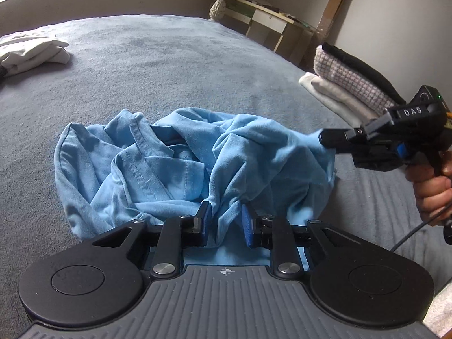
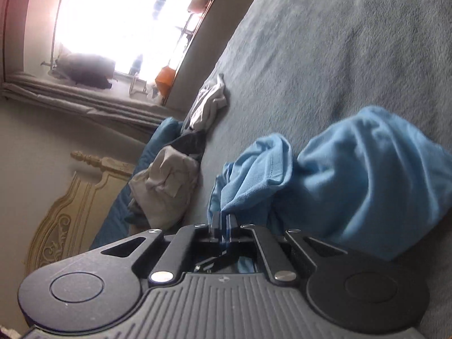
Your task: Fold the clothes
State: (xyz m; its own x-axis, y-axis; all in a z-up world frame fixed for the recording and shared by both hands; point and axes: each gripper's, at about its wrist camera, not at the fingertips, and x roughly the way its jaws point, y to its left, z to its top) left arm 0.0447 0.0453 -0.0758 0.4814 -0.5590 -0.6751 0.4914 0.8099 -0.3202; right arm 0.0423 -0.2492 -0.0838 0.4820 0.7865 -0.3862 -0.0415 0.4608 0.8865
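Observation:
A crumpled light blue shirt [image 1: 175, 163] lies in a heap on the grey-blue bedspread [image 1: 169, 65]. My left gripper [image 1: 226, 219] is at the heap's near edge, its blue pads [image 1: 247, 226] pressed on a thick bunch of the fabric that fills the gap between them. My right gripper [image 1: 325, 138], held by a hand [image 1: 432, 195], pinches the shirt's right edge and holds it slightly lifted. In the right wrist view the right gripper [image 2: 223, 220] is shut with a fold of the blue shirt [image 2: 367, 175] coming out of its tips.
A stack of folded clothes [image 1: 347, 84] sits at the bed's right edge. White crumpled garments [image 1: 31, 53] lie far left. More loose clothes [image 2: 169, 180] are piled near the headboard [image 2: 70, 212]. A desk [image 1: 268, 19] stands beyond the bed.

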